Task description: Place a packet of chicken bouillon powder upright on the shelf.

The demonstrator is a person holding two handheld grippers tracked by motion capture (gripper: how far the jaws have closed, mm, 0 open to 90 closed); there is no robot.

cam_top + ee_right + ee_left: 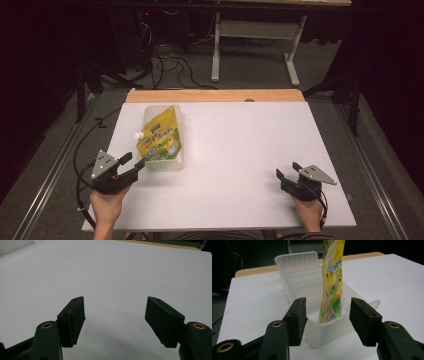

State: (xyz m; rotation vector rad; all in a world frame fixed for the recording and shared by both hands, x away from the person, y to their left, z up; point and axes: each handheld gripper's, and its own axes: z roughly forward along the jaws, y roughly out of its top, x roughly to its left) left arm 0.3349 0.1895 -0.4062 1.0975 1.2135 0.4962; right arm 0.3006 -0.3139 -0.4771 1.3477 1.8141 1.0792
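Note:
A yellow spouted pouch (pixel 160 135) with green print stands leaning in a clear plastic tray (pixel 177 161) on the left part of the white table (pixel 240 150). My left gripper (pixel 135 161) is open just short of the tray's near end. In the left gripper view its jaws stand on either side of the tray's (pixel 297 267) rounded near corner, with the pouch (pixel 333 290) upright just behind that wall; I cannot tell whether the left pad touches the wall. My right gripper (pixel 287 169) rests open near the table's front right, with bare table between its jaws (pixel 115 300).
A wooden strip (pixel 215 95) runs along the table's far edge. Beyond it, on the dark floor, stand a grey desk frame (pixel 216 50) and loose cables (pixel 170 62). Metal rails (pixel 370 170) run along both sides of the table.

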